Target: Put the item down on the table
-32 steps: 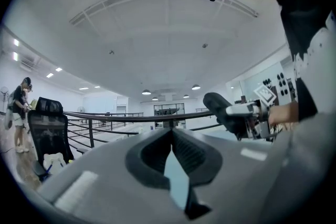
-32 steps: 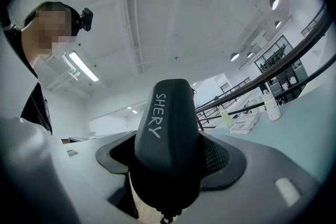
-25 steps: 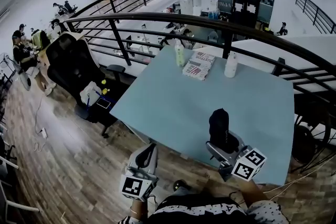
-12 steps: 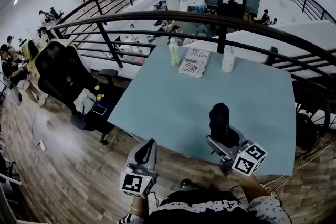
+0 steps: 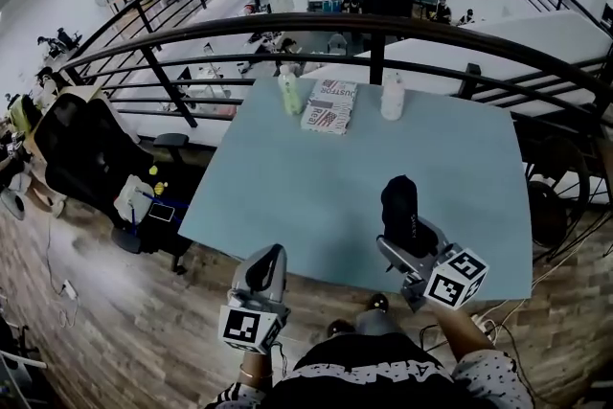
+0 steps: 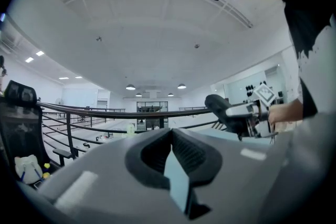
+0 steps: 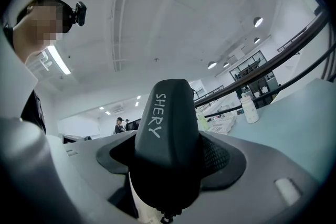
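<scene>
My right gripper (image 5: 406, 227) is shut on a black pouch-like item (image 5: 398, 206) printed SHERY (image 7: 167, 136), held upright over the near right part of the light blue table (image 5: 316, 187). The item stands between the jaws and fills the middle of the right gripper view. My left gripper (image 5: 265, 268) hangs off the table's near edge over the wooden floor, jaws shut with nothing between them (image 6: 170, 157). In the left gripper view the right gripper with the black item (image 6: 223, 107) appears at the right.
At the table's far edge stand a green bottle (image 5: 289, 91), a printed packet (image 5: 328, 105) and a white bottle (image 5: 391, 96). A dark railing (image 5: 383, 24) curves behind the table. A black office chair (image 5: 81, 144) stands to the left on the floor.
The head view has shifted, so the table sits further left and lower in frame. Both grippers hold about the same poses; the right one still holds the black item.
</scene>
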`<state>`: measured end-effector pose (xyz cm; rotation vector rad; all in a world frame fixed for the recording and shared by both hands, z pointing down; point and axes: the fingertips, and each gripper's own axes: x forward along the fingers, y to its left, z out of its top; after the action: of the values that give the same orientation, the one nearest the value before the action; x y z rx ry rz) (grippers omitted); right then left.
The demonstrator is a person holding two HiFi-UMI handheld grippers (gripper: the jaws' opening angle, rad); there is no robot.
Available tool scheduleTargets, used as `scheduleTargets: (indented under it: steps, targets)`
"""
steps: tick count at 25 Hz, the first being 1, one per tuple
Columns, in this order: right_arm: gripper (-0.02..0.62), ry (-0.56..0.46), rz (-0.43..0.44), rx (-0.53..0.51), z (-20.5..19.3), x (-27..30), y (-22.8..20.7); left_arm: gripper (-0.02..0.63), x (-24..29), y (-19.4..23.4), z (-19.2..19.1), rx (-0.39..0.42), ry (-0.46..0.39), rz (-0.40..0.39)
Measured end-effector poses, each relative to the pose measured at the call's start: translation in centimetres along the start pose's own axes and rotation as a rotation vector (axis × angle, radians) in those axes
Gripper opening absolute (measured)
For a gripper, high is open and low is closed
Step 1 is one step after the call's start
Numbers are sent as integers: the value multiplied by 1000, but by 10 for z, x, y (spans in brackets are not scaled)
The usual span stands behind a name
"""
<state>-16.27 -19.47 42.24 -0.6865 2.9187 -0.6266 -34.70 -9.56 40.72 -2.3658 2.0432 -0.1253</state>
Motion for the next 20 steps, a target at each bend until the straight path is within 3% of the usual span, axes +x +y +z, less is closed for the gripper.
scheduleTargets:
  steps: [6, 20]
  targets:
    - [354, -11, -21, -16, 20, 13, -35, 0, 35, -2, 7, -7, -2, -5]
    - [354, 40, -70, 28, 20, 47, -121, 0, 115, 11, 10, 18, -5, -1]
